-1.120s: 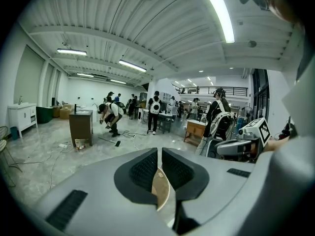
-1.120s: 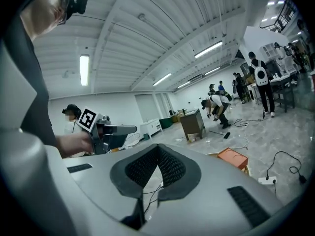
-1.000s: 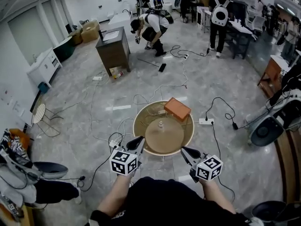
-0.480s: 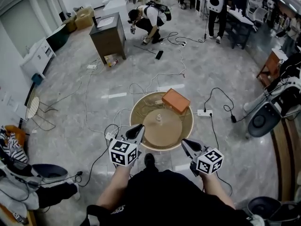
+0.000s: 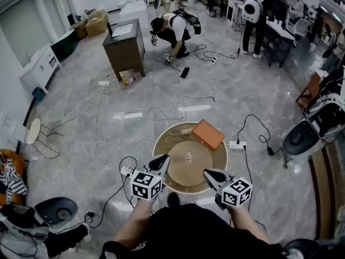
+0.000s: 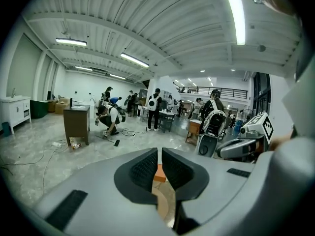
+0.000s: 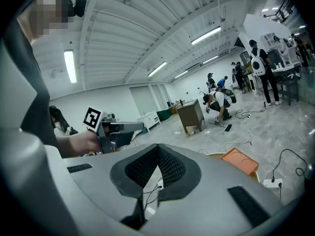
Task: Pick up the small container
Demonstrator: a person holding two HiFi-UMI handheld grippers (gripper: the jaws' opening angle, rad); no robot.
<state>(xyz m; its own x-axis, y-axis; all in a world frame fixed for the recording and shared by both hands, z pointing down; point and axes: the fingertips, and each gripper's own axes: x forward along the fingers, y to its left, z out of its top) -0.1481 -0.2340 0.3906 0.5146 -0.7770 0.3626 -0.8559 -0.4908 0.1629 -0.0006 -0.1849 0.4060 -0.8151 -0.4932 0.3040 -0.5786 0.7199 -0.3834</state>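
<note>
The small pale container [image 5: 188,156] stands upright near the middle of the round tan table [image 5: 197,171], well clear of both grippers and untouched.

Nearest the person, the left gripper [image 5: 163,161] sits over the table's near-left edge. In the left gripper view its dark ribbed pads are together, only a sliver between them and nothing in it.

The right gripper [image 5: 207,173] is at the near-right edge, and its pads meet at the tips, empty as well.

Past the container, a flat orange box [image 5: 208,134] lies on the far-right edge of the table.

Farther off, a white power strip [image 5: 237,144] and loose cables lie on the grey marbled floor [image 5: 81,123]. Beyond them are a dark brown cabinet [image 5: 125,47] and a crouching person [image 5: 173,28].
</note>
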